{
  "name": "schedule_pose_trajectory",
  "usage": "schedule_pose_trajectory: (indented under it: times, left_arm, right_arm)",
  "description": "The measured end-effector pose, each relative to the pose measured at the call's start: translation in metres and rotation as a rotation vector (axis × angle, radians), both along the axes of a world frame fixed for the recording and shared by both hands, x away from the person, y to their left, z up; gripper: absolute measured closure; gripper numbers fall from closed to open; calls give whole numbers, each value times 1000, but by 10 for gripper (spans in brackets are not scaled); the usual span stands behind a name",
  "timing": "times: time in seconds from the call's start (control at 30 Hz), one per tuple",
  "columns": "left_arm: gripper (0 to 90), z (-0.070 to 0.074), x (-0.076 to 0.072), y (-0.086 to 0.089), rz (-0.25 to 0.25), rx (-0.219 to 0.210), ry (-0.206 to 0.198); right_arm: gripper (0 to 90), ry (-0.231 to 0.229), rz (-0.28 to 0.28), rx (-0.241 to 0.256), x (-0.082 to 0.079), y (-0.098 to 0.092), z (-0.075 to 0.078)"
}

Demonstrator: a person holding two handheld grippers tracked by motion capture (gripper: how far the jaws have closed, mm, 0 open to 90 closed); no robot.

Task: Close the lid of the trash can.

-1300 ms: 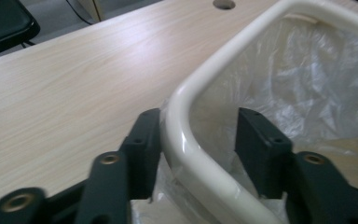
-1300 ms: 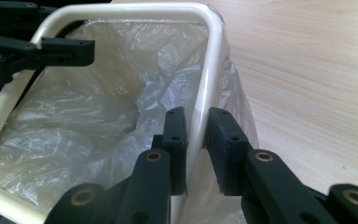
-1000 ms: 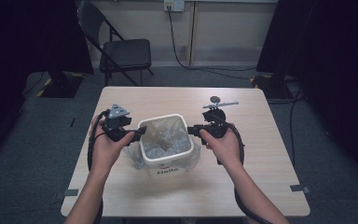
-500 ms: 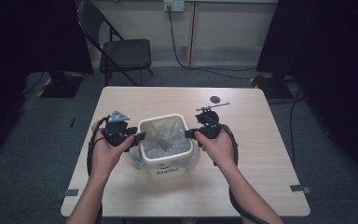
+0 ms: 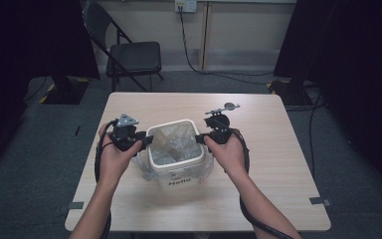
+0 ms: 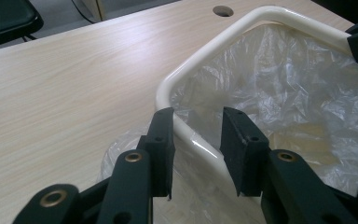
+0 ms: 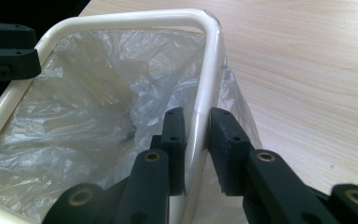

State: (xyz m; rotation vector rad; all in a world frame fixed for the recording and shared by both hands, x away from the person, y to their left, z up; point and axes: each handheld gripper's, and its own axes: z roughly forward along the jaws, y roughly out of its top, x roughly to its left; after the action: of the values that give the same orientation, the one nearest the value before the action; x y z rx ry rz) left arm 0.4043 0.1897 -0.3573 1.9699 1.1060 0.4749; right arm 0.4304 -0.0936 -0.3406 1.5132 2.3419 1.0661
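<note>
The cream bin [image 5: 175,158] carries one legible word, "Hello" [image 5: 179,181], in dark lettering on the wall facing the person; no other writing can be read. The bin stands upright near the middle of the wooden table [image 5: 273,149], its mouth opening upward. From the high view its rim looks roughly square with rounded corners, so no long axis can be determined. A clear plastic liner [image 5: 176,147] sits crumpled inside and folds out over the rim, bunching along the outer walls.

The left gripper [image 5: 146,141], held in the person's left hand [image 5: 113,154], is at the bin's left rim. In the left gripper view its jaws stand spread, one on each side of the cream rim [image 6: 186,135], with visible gaps to both pads; the rim is straddled, not pinched. The left gripper [image 6: 196,140] carries a grey three-cornered plate on top in the high view.

The right gripper [image 5: 199,137], held in the right hand [image 5: 228,153], is at the bin's right rim. In the right gripper view the right gripper [image 7: 196,144] has one jaw inside the liner [image 7: 88,116] and one outside, set close on either side of the rim [image 7: 200,121]; whether the pads actually press it cannot be told.

A black folding chair [image 5: 129,55] stands on the grey floor beyond the table. A small dark disc [image 5: 229,105] lies on the table's far side.
</note>
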Motion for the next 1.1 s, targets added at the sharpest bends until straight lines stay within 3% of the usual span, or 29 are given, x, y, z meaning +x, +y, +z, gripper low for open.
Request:
schedule_pose_trajectory:
  times: [0.2,0.37,0.57,0.73,1.1]
  left_arm:
    - [654,2,-4,-2,-14,6,4]
    - [654,0,-4,-5,-18,21,-7]
    - [659,-3,-3,-5,-16,21,0]
    - [666,-6,-3,-6,-11,26,-17]
    - [664,-8,-6,-7,-8,25,-39]
  right_arm:
    - [767,8,-1,16,-5,-4,2]
    - [769,11,-5,-9,-8,-5,-9]
    - [767,16,-12,26,-7,-8,-11]
    - [766,4,-1,-12,-7,-4,-8]
    - [768,-23,-8,3,-11,-6,-16]
